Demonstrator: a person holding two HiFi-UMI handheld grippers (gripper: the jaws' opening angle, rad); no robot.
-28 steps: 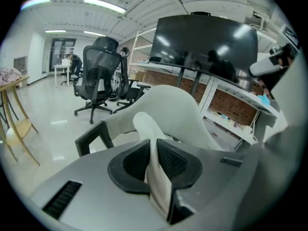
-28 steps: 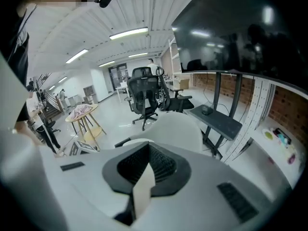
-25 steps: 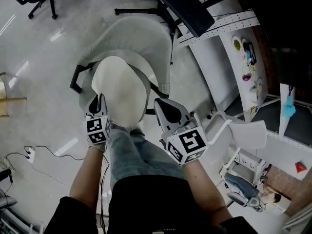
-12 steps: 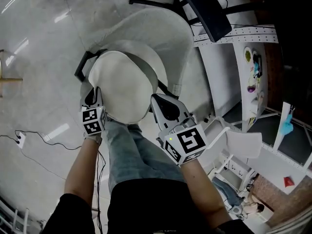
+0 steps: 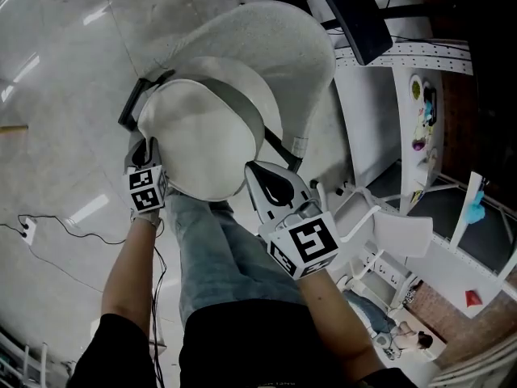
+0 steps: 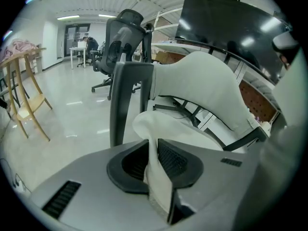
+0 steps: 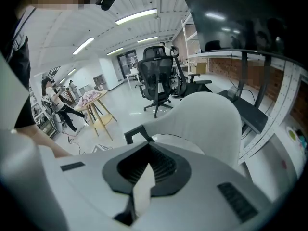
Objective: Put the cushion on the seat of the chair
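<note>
The round off-white cushion [image 5: 202,136] hangs over the seat of the white shell chair [image 5: 279,51], covering most of it; I cannot tell whether it rests on the seat. My left gripper [image 5: 145,149] pinches the cushion's left rim, and its jaws are opening with the folded edge [image 6: 166,134] still pressed between the pads [image 6: 171,160]. My right gripper [image 5: 263,181] is shut on the near right rim, and a strip of cushion [image 7: 142,189] shows between its jaws. Beyond each gripper [image 6: 154,150] [image 7: 147,170] stands the chair's backrest [image 6: 202,88] [image 7: 209,114].
The chair has black armrests [image 5: 141,95]. A dark monitor [image 5: 347,10] and a white perforated desk edge [image 5: 420,55] stand close behind on the right. A black office chair [image 6: 120,37] and a wooden stool [image 6: 24,100] stand farther off. A cable and socket [image 5: 28,229] lie on the floor.
Both grippers have come down and forward with the cushion. It now lies lower over the chair's seat and hides more of it.
</note>
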